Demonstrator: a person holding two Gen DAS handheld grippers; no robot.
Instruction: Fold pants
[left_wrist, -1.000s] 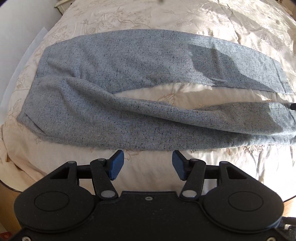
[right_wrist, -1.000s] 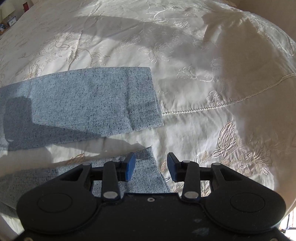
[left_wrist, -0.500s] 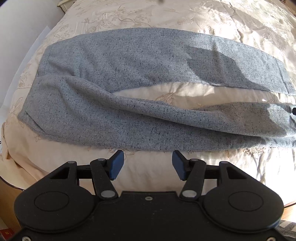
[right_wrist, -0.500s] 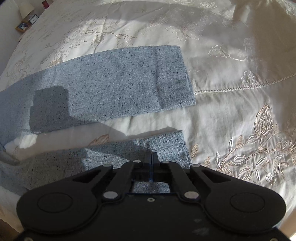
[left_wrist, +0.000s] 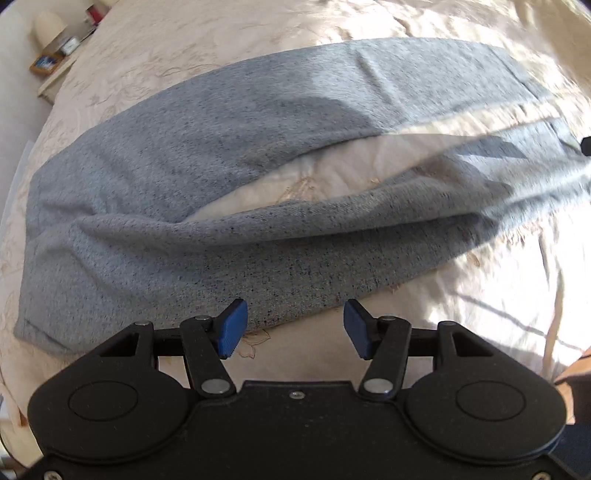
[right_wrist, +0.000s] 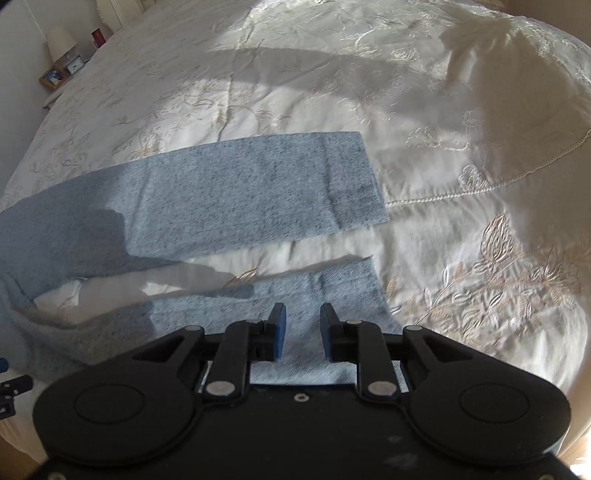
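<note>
Right tool (right_wrist: 303, 328) opening again, off the pants (right_wrist: 236, 195) cuff; left tool (left_wrist: 291, 328) lower, still released.

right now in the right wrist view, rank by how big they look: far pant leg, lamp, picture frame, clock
1. far pant leg, by far the largest
2. lamp
3. picture frame and clock: both tiny and distant at the frame's edge, too alike to rank

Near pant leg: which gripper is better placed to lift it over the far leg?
Right. The right gripper sits over the near leg's cuff, jaws opening, while the left gripper hangs wide open at the waist-end edge.
</note>
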